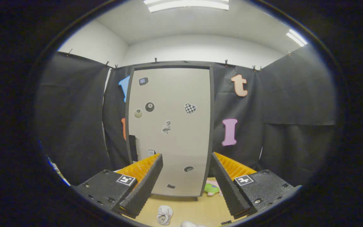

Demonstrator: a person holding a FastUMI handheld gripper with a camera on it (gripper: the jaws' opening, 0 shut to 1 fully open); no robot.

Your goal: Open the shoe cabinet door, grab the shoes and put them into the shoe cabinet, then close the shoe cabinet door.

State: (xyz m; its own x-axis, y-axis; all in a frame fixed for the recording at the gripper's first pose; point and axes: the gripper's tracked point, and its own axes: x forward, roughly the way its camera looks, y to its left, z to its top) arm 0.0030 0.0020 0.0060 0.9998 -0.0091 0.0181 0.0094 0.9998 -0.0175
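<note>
A: Booth, wooden floor [200, 208]. Shoe cabinet door [170, 129] shut at twelve o'clock; gripper [186, 186] spread, empty.

B: Shoes?

A: White shoe [164, 215] at six o'clock between the fingers. Probably soft, light; pinch its collar.

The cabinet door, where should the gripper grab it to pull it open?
Probably at the dark handle on the left edge of the cabinet door. It runs upright along that edge, so coming straight from the front with a finger on each side looks best. The door is shut. The gripper is open, holding nothing.
</note>
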